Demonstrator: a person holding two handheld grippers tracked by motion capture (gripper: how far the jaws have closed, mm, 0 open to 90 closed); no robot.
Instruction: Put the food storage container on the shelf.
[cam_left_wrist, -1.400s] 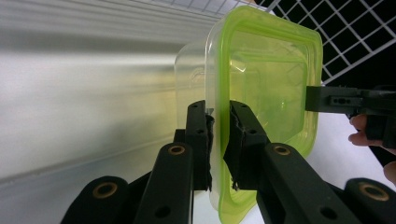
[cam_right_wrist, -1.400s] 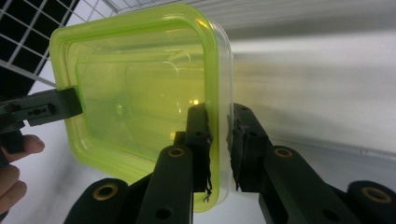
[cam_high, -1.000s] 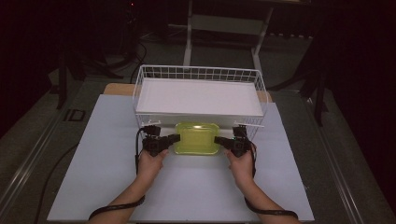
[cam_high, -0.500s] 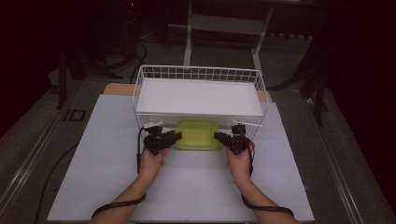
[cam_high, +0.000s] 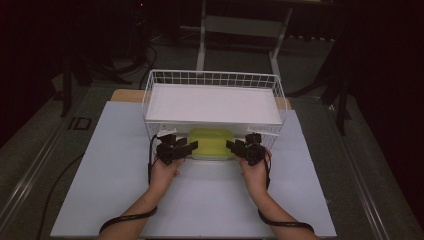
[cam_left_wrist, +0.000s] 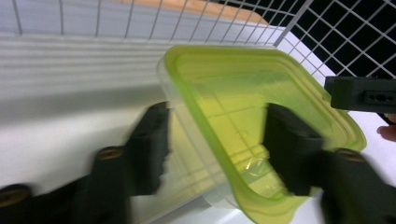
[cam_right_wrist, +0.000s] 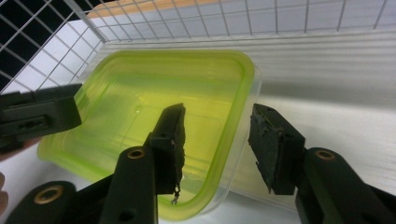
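From my high view the white table was lit brightly from above while the surrounding room sank into near black. The picture was soft and slightly grainy. In the left gripper view, motion blur smeared the black jaws and the green container; my right gripper view stayed sharper.

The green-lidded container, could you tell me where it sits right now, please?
In the high view, the green-lidded container sits at the wire basket's near edge, between the left gripper and right gripper.

No text, label, brand, number or sign can be read anywhere.
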